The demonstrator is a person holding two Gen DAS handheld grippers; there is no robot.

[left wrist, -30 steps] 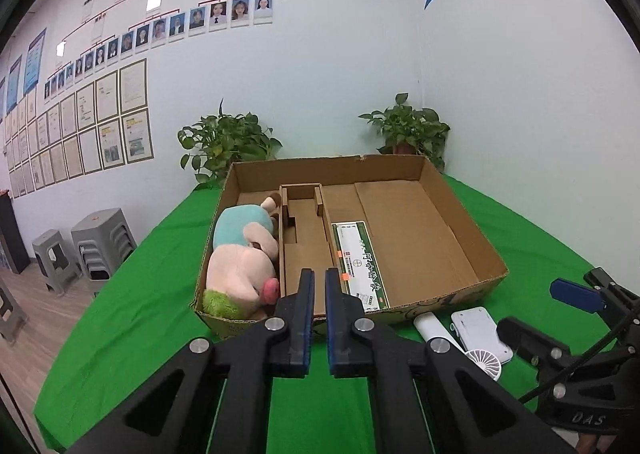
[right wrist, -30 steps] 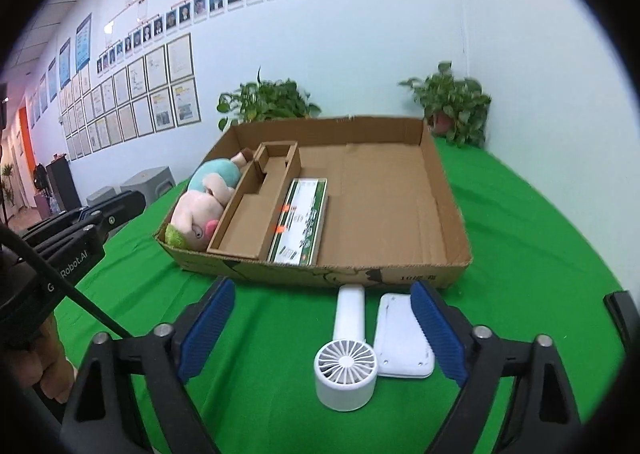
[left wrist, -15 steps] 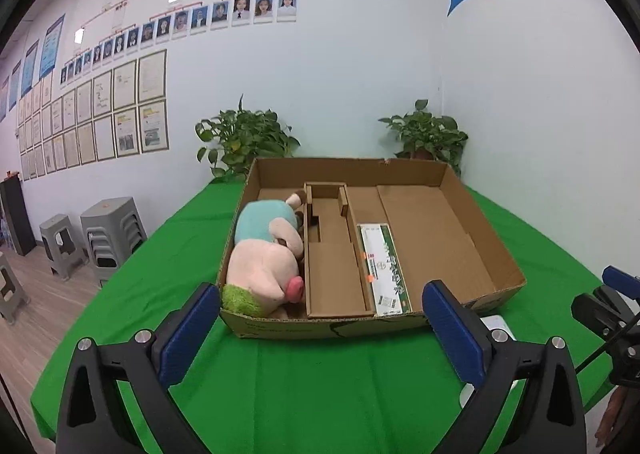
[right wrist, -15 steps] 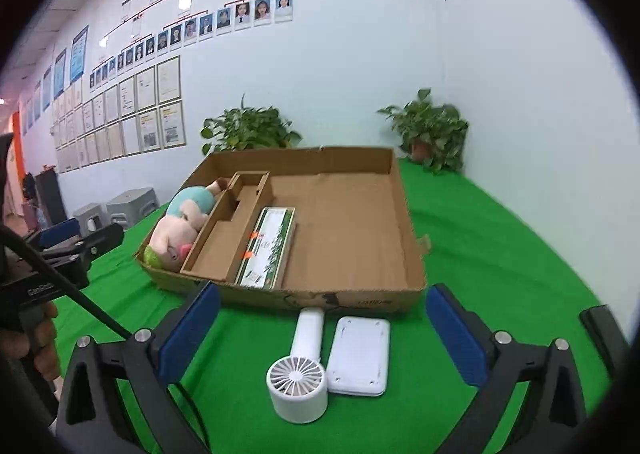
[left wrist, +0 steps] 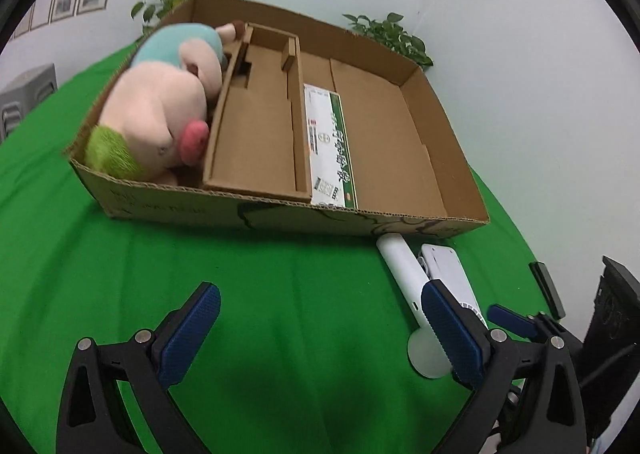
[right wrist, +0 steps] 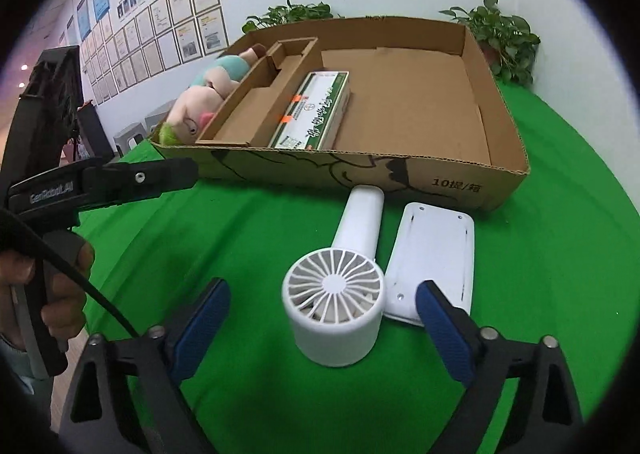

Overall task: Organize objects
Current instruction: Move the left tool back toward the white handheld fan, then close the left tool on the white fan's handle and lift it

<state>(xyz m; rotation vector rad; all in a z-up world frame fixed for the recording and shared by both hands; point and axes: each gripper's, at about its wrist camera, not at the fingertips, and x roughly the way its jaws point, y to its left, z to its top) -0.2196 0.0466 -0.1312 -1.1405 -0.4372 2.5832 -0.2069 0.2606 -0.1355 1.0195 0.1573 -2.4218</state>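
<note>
The cardboard tray already holds a plush pig at its nine o'clock side and a green-and-white carton beside the inner divider. A white handheld fan and a flat white device lie on the green tabletop, touching, at the tray's six o'clock. Right tongs have just been narrowing, apart around the fan's head; left tongs gape, empty.

Below me the desk wears a green cloth. Across the upper half of my right view a shallow cardboard box sits directly on it. Just in front, at centre frame, a white handheld fan lies flat, with a flat white device just beside it on its right.
</note>
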